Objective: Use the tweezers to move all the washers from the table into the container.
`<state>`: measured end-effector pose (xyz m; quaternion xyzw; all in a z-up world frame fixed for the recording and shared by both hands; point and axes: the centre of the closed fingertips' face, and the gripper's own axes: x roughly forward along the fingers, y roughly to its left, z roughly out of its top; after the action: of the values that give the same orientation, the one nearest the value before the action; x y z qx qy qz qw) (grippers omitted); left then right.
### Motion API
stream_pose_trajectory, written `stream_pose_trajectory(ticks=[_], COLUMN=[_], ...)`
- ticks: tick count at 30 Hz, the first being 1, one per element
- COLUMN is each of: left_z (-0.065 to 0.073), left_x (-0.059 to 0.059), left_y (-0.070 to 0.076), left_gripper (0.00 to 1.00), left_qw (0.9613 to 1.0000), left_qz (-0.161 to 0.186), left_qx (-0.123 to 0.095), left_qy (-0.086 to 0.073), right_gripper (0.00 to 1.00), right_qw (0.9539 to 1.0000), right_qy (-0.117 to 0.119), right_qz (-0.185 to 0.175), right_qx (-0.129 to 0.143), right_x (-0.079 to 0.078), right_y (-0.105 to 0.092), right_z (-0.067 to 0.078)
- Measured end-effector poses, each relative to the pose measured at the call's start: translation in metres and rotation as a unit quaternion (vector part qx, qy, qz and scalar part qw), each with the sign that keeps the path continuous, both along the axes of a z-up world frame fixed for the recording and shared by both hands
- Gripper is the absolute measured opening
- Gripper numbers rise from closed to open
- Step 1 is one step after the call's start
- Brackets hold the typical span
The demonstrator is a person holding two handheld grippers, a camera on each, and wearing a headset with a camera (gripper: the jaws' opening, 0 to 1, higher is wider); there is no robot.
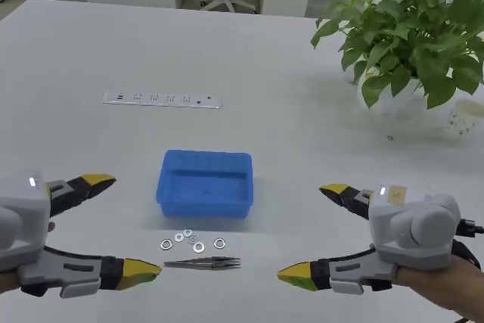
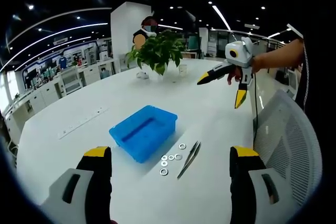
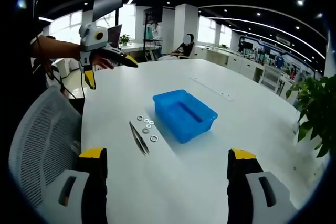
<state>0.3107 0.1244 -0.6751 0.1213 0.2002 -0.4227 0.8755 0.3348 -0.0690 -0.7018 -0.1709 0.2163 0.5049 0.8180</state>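
Both grippers were held low over the near edge of the white table (image 1: 302, 111), one to each side of the work. The left gripper (image 1: 128, 225) had its yellow-tipped jaws spread wide with nothing between them. The right gripper (image 1: 304, 230) was spread much the same, also holding nothing. Neither touched the table or any object.

The tweezers (image 1: 203, 262) lay flat on the table between the two grippers, untouched, closer to the person than the washers. Five washers (image 1: 198, 247) lay in a loose cluster just beyond the tweezers, between them and the tray (image 1: 204, 203). Some sat close together. I could not tell whether any touched.

The tray was blue, shallow and rectangular, and it stood just past the washers. Its inside looked bare, with no washer to be seen in it.

From the left gripper view, the tweezers (image 2: 189, 159) and washers (image 2: 164, 171) sat midway between that gripper's own jaws, with the tray (image 2: 134, 142) to their left. The right gripper (image 2: 220, 92) hung in the air further off, wide open.

A white power strip (image 1: 162, 100) lay further back on the table, well apart from the tray. A leafy plant (image 1: 408, 35) in a white pot stood at the far right. A grey mesh chair (image 2: 286, 145) stood at the table's near side.
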Motion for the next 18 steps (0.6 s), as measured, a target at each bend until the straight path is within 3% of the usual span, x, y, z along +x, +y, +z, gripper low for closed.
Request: stream_pose_trajectory(ticks=[18], left_z=[-0.0036], left_x=[0.0025], left_y=[0.0019], left_gripper=[0.99], left_qw=[0.9999], left_qz=[-0.004], left_qx=[0.010], left_qy=[0.000], right_gripper=[0.95], right_qw=[0.9999], right_qy=[-0.001], right_qz=[0.010], right_qx=[-0.005], right_x=[0.0040], right_y=[0.0033], right_z=[-0.0008])
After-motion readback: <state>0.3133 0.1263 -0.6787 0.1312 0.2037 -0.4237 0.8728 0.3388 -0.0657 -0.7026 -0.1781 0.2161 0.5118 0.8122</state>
